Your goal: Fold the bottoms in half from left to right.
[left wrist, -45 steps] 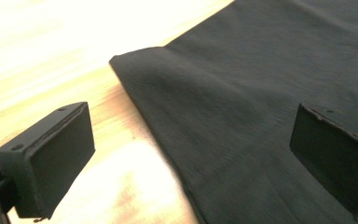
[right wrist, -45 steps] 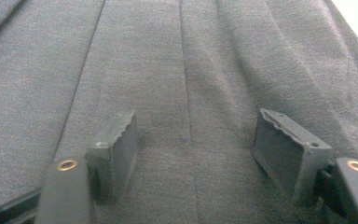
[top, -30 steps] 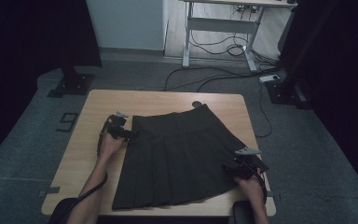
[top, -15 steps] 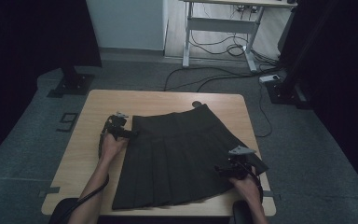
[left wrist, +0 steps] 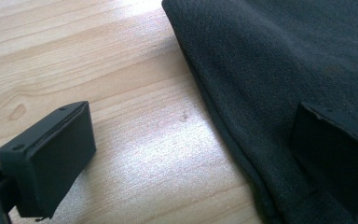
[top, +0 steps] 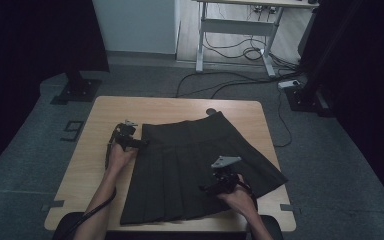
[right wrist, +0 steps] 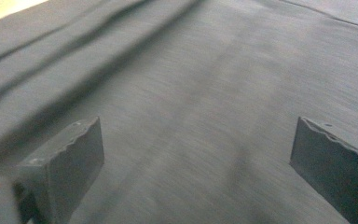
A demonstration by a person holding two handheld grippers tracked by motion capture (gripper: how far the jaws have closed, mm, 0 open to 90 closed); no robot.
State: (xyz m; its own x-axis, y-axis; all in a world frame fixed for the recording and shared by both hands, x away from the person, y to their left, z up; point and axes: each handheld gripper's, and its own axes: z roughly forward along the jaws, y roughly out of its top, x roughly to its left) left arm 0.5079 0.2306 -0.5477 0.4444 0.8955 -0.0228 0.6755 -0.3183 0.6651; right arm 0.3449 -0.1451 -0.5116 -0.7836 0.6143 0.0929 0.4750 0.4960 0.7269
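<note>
Under right gripper lies skirt, jaws just spread wide, nothing pinched; left gripper spread astride skirt's edge.

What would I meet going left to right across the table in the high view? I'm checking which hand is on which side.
Bare table → left gripper → black skirt → right gripper.

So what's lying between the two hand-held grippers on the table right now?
In the high view, only the dark pleated skirt spreads between the left hand-held gripper at its edge and the right hand-held gripper over its pleats.
</note>
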